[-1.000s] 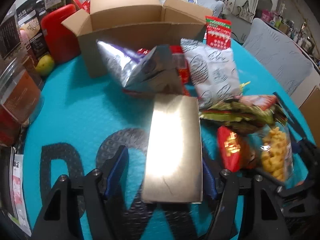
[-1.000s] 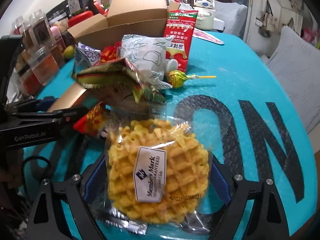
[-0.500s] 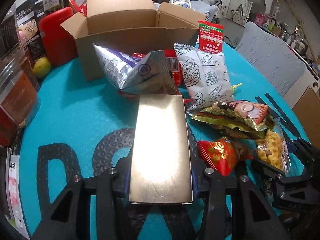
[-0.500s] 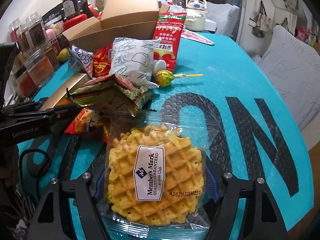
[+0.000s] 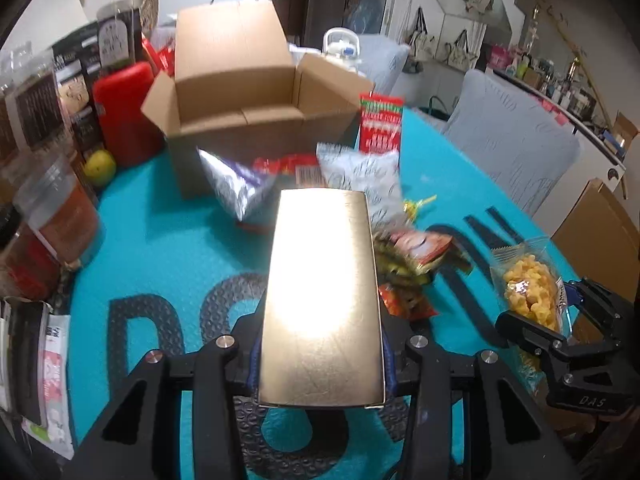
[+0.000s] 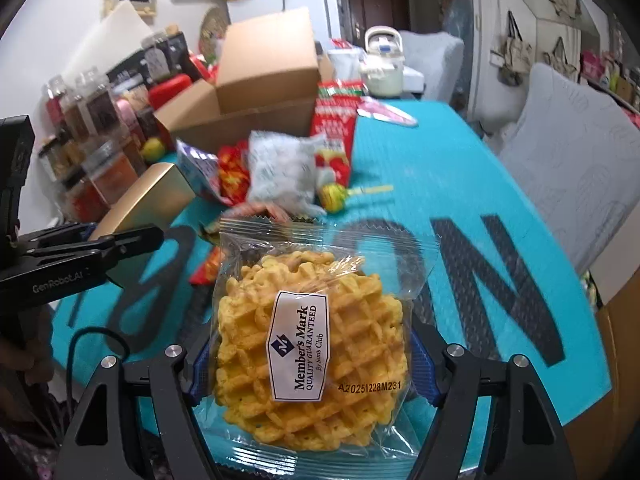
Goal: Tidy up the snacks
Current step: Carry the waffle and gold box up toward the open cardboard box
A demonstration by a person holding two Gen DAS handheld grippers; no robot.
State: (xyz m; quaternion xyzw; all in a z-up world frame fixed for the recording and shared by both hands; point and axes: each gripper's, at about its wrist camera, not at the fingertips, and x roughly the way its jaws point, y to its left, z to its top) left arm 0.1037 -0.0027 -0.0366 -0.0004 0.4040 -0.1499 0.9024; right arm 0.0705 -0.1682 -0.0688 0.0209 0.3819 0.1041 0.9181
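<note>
Left wrist view shows our left claw (image 5: 320, 364) pinching the near end of a gold box (image 5: 322, 300), its pads pressed on the box's two long sides, with the box raised off the teal surface (image 5: 160, 248) and pointing toward 12 o'clock. Right wrist view shows our right claw (image 6: 312, 364) pinching a clear waffle packet (image 6: 316, 328) across its width, also lifted clear of the surface. Both claws closed within the last second and now hold steady on their loads. We judge the task barely begun: the open cardboard box (image 5: 244, 112) at 12 o'clock looks empty as far as we can see into it, and both held snacks have yet to reach it. Left on the surface we count one silver bag (image 5: 232, 184), one white bag (image 5: 360, 172), one tall red-and-green packet (image 5: 380, 124) leaning by the box at 1 o'clock, one lollipop (image 6: 336, 196), one green-and-red wrapper (image 5: 412, 252), one small red pack (image 5: 404, 300) and at least one red packet (image 5: 280, 164) behind the bags; so seven loose, two in hand.
</note>
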